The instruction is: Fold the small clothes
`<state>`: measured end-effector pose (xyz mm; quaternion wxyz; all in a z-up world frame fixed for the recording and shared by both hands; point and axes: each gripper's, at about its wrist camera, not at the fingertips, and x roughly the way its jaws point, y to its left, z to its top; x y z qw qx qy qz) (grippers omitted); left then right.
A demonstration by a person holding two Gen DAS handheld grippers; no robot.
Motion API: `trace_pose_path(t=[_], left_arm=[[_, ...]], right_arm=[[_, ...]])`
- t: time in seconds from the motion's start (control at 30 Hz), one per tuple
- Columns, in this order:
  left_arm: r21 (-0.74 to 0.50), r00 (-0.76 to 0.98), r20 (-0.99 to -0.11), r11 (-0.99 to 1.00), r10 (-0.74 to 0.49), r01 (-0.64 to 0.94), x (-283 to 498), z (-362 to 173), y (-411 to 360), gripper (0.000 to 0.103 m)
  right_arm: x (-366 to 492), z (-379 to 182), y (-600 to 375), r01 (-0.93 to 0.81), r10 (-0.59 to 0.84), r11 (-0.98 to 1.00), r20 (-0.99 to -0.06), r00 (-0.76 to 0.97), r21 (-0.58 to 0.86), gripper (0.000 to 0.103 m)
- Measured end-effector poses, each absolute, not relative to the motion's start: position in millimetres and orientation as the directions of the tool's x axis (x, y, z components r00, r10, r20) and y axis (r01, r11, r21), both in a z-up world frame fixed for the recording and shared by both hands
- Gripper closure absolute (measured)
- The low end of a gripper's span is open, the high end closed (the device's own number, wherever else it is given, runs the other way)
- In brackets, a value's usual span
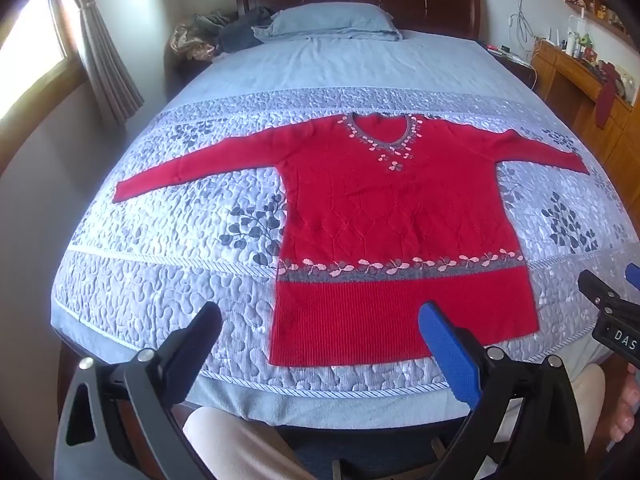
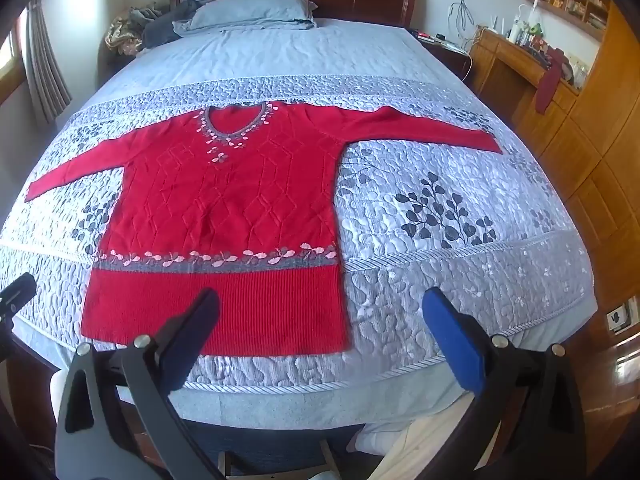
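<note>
A red knitted sweater with a grey V-neck and a flowered band lies flat and face up on the bed, both sleeves spread out sideways. It also shows in the right wrist view. My left gripper is open and empty, held above the near edge of the bed by the sweater's hem. My right gripper is open and empty, above the hem's right corner. The right gripper's fingers show at the right edge of the left wrist view.
The bed has a grey-blue quilt with leaf prints. A pillow and a heap of clothes lie by the dark headboard. A wooden desk and cabinets stand on the right, a curtained window on the left.
</note>
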<state>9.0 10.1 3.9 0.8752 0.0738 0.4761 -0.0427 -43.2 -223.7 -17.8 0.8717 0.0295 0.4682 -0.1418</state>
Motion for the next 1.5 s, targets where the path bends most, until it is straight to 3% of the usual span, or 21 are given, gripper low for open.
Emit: trace_pose_path(t=[1.5], left_arm=[[0.112, 0.546, -0.837, 0.985, 0.023, 0.131, 14.6, -6.5, 14.4, 0.004]], right_arm=[[-35.7, -20.7, -222.9, 0.259, -0.234, 0.96, -0.825, 0.515, -0.11, 0.002]])
